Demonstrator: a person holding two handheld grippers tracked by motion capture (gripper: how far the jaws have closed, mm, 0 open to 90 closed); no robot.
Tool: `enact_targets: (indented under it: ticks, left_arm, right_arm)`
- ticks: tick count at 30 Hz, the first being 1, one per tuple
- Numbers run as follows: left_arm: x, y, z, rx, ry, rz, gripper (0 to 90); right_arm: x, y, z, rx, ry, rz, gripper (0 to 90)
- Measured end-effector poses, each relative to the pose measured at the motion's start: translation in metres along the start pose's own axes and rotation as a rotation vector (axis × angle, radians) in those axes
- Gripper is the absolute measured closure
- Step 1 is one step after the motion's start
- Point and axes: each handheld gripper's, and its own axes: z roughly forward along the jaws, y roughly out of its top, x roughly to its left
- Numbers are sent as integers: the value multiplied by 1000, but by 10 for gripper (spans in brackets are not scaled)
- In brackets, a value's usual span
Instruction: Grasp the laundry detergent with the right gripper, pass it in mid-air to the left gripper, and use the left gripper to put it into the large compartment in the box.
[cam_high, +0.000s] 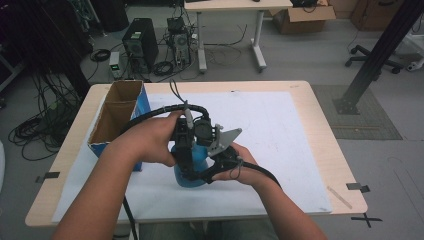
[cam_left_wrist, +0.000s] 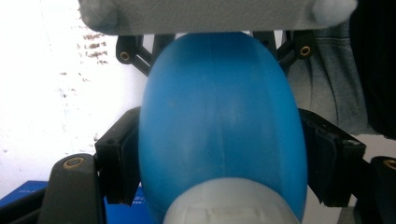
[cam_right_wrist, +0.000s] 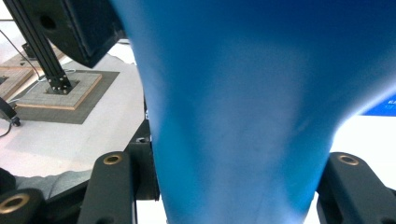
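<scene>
Blue plastic bottle (cam_high: 200, 160) sits upright near the front middle of the desk (cam_high: 300, 150), on the white sheet (cam_high: 280, 130) that covers most of the top. Both grippers are on it. Left hand-held gripper (cam_high: 186, 159) comes at the bottle from its left side; in the left gripper view its two black jaws press against both flanks of the bottle's rounded body (cam_left_wrist: 219, 126), clamped on it, with a pale grey cap or collar (cam_left_wrist: 229, 203) at the bottom edge. Right hand-held gripper (cam_high: 212, 167) reaches the bottle from its right; in the right gripper view its jaws flank the narrower blue part (cam_right_wrist: 243, 140) and appear to grasp it, though contact is hard to confirm this close. Grey three-cornered plate (cam_high: 224, 141) sits just right of the bottle's top. Open cardboard box with blue sides (cam_high: 117, 117) stands left of the bottle, near the desk's left edge.
</scene>
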Motion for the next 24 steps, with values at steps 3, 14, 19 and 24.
enact_targets:
  ticks: [3, 14, 19, 24]
  left_arm:
    - [0, 0, 0, 0, 2, 1, 258]
    - [-2, 0, 0, 4, 14, 6, 325]
    - [-3, 0, 2, 18, 23, 14, 346]
    - [-4, 0, 3, 19, 35, 23, 370]
  right_arm:
    - [0, 0, 0, 1, 1, -1, 435]
    - [1, 1, 1, 3, -4, 0, 435]
    - [1, 1, 2, 6, -2, -4, 435]
    - [2, 0, 2, 7, -7, -1, 436]
